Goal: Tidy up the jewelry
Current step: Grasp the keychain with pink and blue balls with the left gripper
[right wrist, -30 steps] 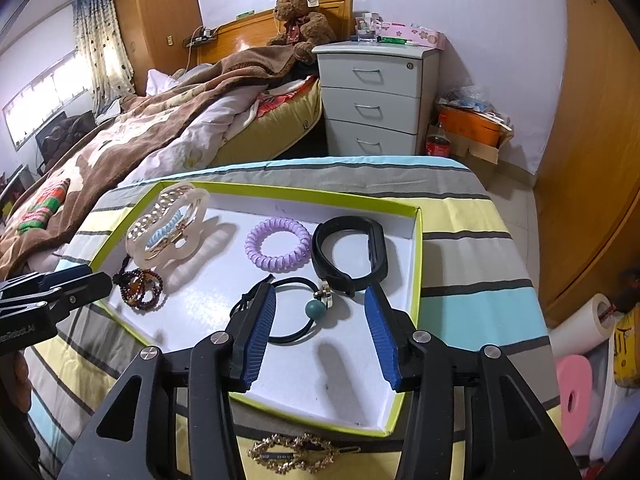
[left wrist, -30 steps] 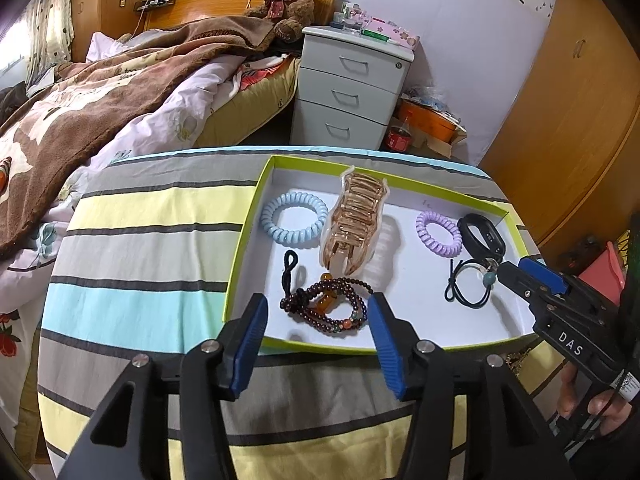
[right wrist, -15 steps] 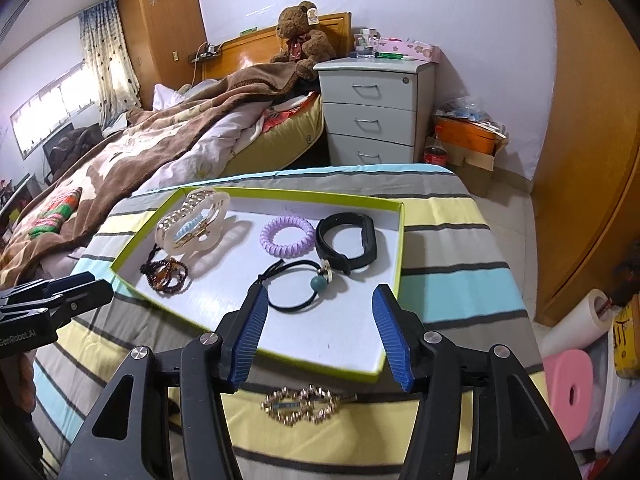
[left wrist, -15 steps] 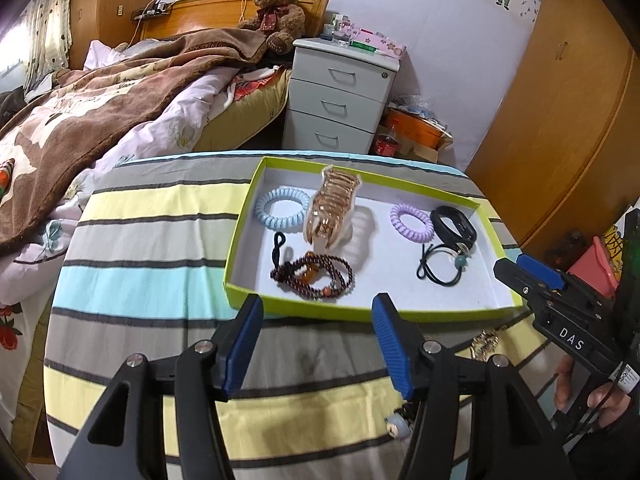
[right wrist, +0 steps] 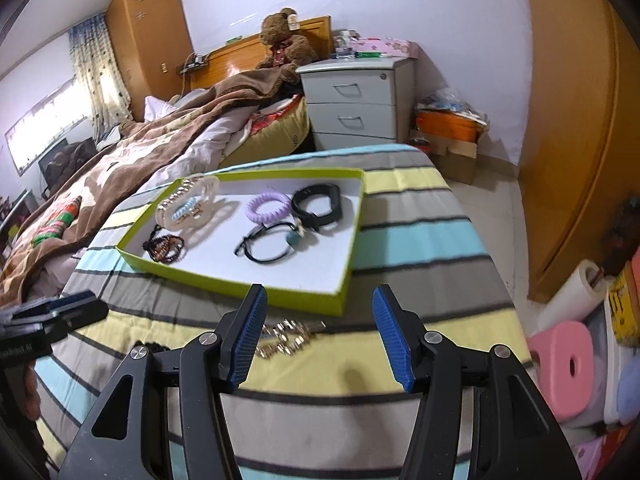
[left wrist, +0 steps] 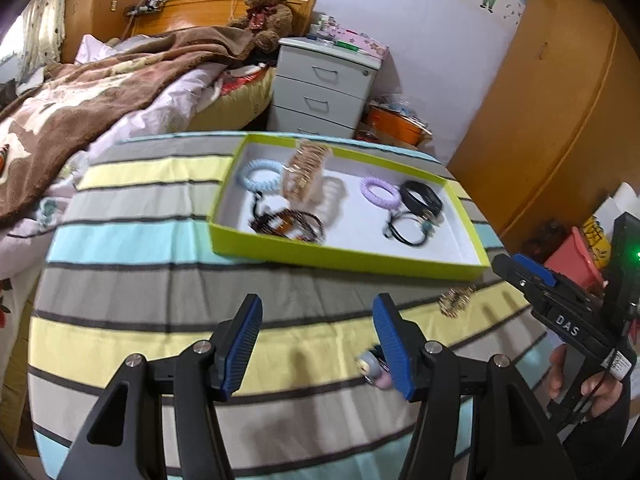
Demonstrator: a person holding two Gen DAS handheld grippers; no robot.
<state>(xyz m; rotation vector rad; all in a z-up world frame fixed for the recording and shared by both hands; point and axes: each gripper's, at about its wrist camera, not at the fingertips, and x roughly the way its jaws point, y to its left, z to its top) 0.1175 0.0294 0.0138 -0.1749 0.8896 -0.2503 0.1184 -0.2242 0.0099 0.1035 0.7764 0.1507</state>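
A green-rimmed white tray on the striped cloth holds a blue coil tie, a gold claw clip, a bead bracelet, a purple coil tie, a black band and a black tie with a teal bead. A gold barrette lies on the cloth in front of the tray. A small charm piece lies by my left gripper's right finger. My left gripper and right gripper are open and empty.
The striped table's right edge drops to the floor with a pink stool and a paper roll. A bed lies to the left, a grey drawer unit behind the table.
Both grippers have pulled back from the tray toward the table's near edge. The gold barrette and the small charm piece have come into view.
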